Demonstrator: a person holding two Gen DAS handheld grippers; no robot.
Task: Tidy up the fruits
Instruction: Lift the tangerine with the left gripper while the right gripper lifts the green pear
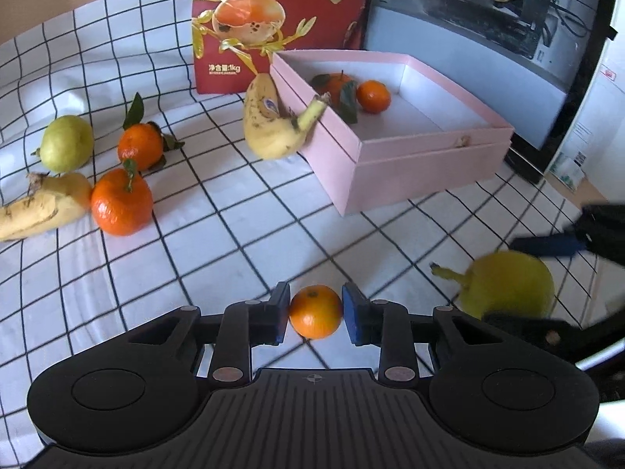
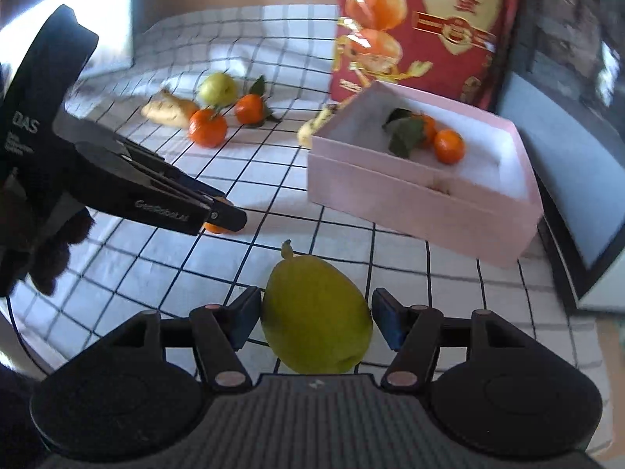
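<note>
Bare checked desk [image 1: 242, 234] lies between the left fruit cluster and the pink box [image 1: 390, 172]. A banana [image 1: 269, 125] leans against the box's left wall, with the red bag [image 1: 273, 19] behind it.

Tabletop [image 1: 242, 234]: white cloth, black grid lines. Box [image 1: 422, 164]: pale pink outside, white inside. Tangerines: bright orange, dark green leaves [image 1: 347, 101]. Pear [image 2: 316, 320]: yellow-green. Banana [image 1: 269, 125]: yellow, brown-speckled. Bag [image 1: 281, 19]: red, gold trim, orange fruit print. Claw pads [image 1: 353, 316]: blue on black.

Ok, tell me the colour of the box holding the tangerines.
Pale pink outside, white inside; the box shows best in the left wrist view.
</note>
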